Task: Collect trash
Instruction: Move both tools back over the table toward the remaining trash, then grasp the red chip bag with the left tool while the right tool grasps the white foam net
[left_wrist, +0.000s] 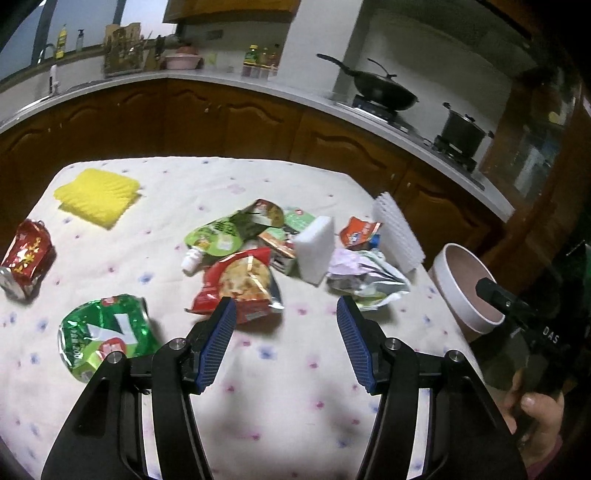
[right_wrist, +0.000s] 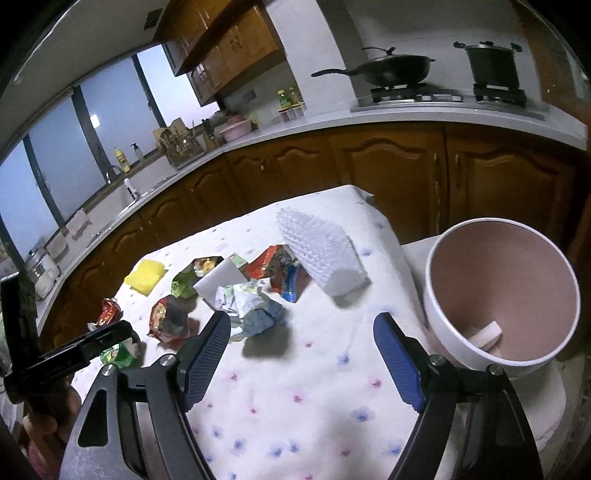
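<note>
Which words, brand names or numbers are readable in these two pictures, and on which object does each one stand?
"DAS" on the black body of the right gripper, seen from the left wrist view.
"7" in large white on the crushed green can; the small white print below it is too blurred to read.
Print on the crushed red can, green spout pouch, red snack bag and orange wrapper: too blurred to read.

The right claw (right_wrist: 301, 325) hangs spread above the flowered cloth (right_wrist: 295, 387), crumpled wrapper (right_wrist: 251, 306) just ahead, bin (right_wrist: 498, 295) beside.
</note>
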